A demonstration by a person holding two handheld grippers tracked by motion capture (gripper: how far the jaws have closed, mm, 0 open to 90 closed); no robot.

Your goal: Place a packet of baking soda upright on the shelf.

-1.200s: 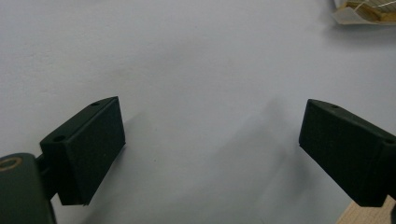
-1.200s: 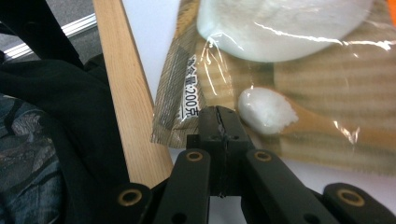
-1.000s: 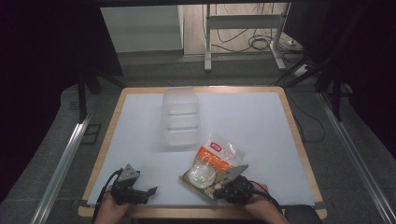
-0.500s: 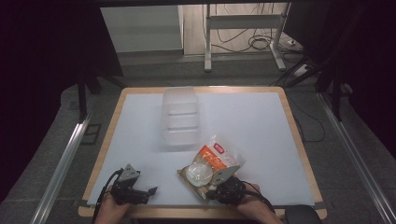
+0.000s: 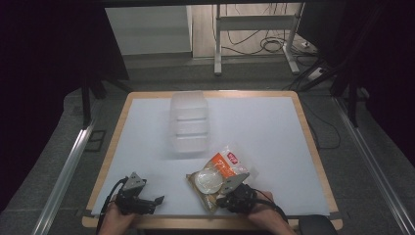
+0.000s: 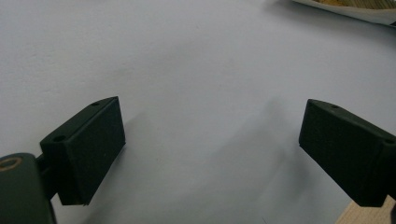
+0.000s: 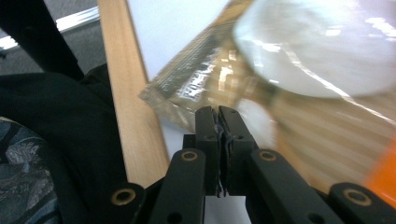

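A clear snack bag [image 5: 218, 175] with an orange label and a round white piece inside lies near the table's front edge. My right gripper [image 5: 221, 199] is shut on the bag's near edge. In the right gripper view the jaws [image 7: 218, 112] are pressed together on the crinkled bag [image 7: 303, 93], close to its corner. My left gripper [image 5: 154, 201] rests at the front left, apart from the bag. Its open jaws [image 6: 210, 144] hold nothing and look over the bare white table [image 6: 187, 56]. A corner of the bag [image 6: 359, 7] peeks in at the top right.
A stack of clear plastic containers [image 5: 189, 122] stands at the middle back of the white table [image 5: 264, 132]. The wooden rim [image 7: 130, 102] runs right beside the right gripper. A dark sleeve [image 7: 60, 135] lies just past the rim.
The right gripper has drawn the bag slightly left and toward the front edge. The left gripper has stayed put.
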